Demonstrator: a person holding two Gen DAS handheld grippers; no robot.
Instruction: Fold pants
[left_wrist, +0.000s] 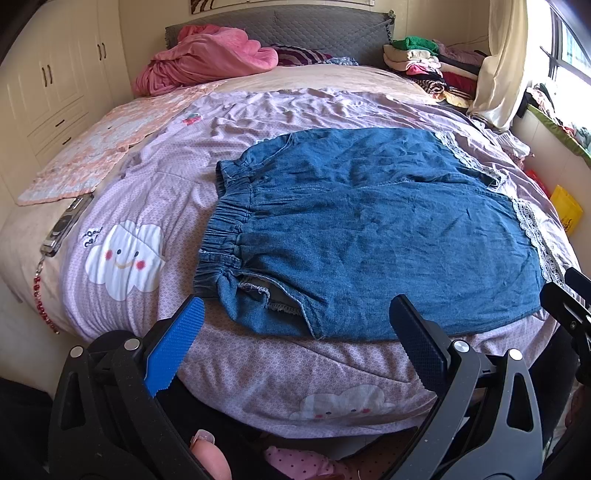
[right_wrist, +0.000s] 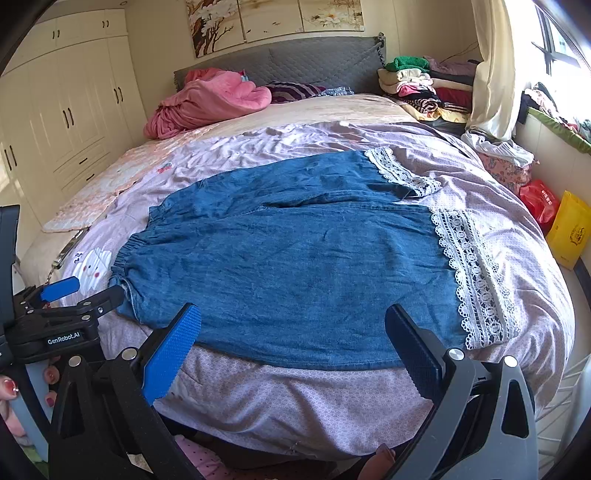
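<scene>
Blue denim pants (left_wrist: 369, 229) lie spread flat on the bed, elastic waistband to the left, lace-trimmed leg hems (right_wrist: 476, 273) to the right. They fill the middle of the right wrist view (right_wrist: 295, 258) too. My left gripper (left_wrist: 295, 325) is open and empty, just short of the near edge of the pants by the waist and pocket. My right gripper (right_wrist: 291, 332) is open and empty, at the near edge of the closer leg. The left gripper also shows at the left of the right wrist view (right_wrist: 81, 291), open.
A lilac quilt (left_wrist: 155, 184) with cloud prints covers the bed. A phone with a bead strap (left_wrist: 66, 225) lies at the left edge. A pink blanket (left_wrist: 207, 55) and stacked clothes (left_wrist: 428, 62) sit near the headboard. Yellow and red bags (right_wrist: 569, 229) stand on the right.
</scene>
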